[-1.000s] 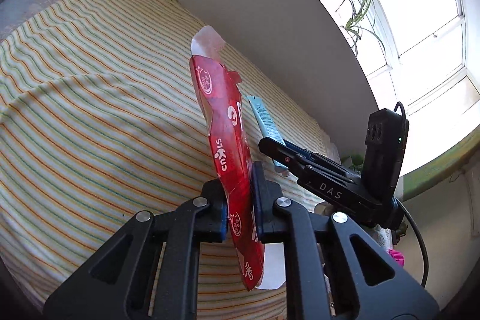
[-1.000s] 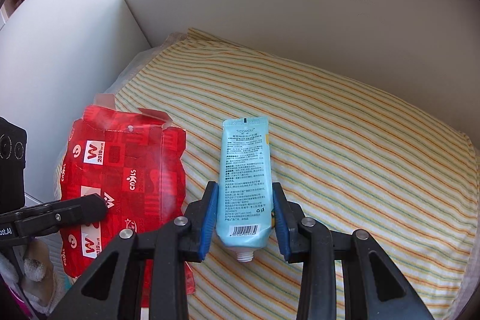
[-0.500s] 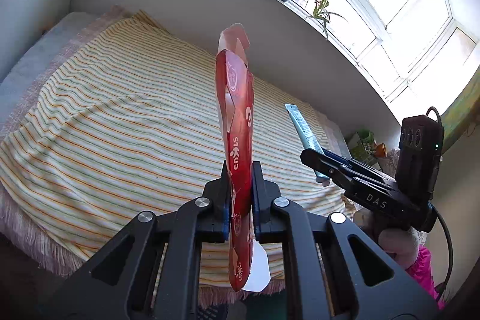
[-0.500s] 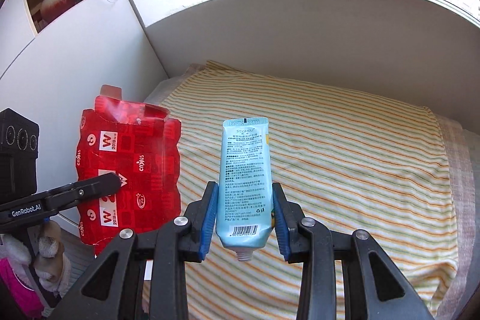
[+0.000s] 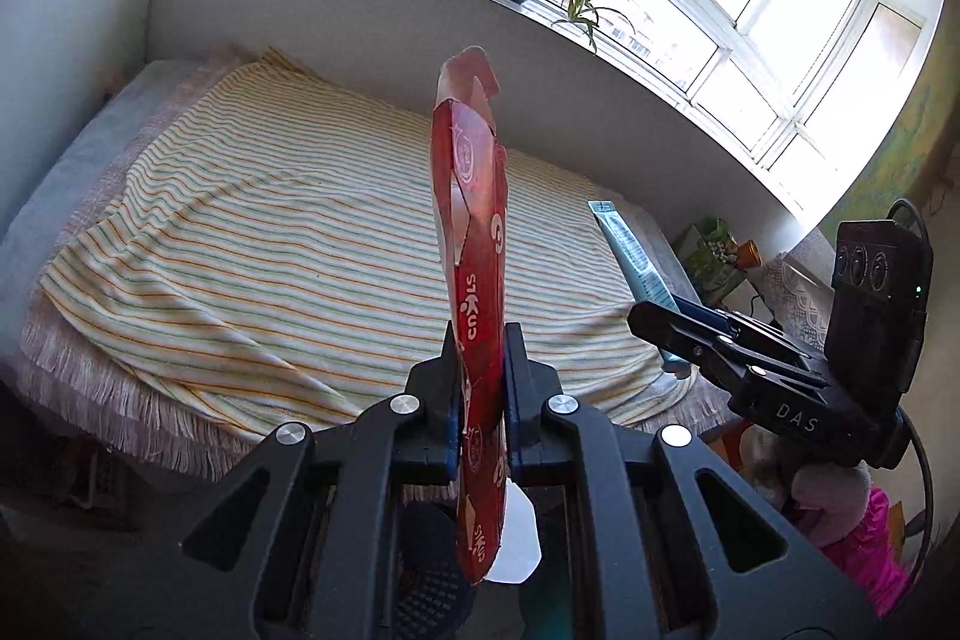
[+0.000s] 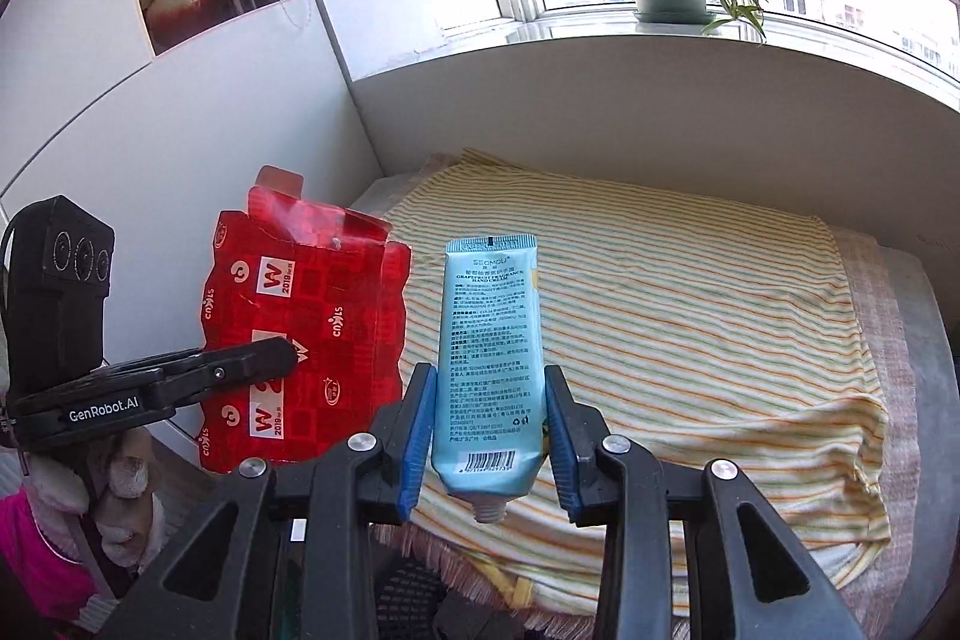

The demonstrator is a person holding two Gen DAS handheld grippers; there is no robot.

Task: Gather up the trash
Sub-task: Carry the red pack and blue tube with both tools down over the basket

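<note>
A: Left tool [image 5: 480, 400] clamped on flattened red carton [image 5: 474, 244], frame centre, above the bed's fringed edge [image 5: 180, 436]

B: Right tool [image 6: 489, 436] grips blue tube [image 6: 489, 358], lower centre; striped bed [image 6: 690, 316] bare behind

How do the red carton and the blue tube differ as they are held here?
The red carton is flattened, torn-open cardboard; the blue tube is smooth plastic, capless.
The carton is wider than the tube.
The left gripper clamps the carton almost shut; the right gripper stands wider around the tube.
Both are held upright, above the bed.
</note>
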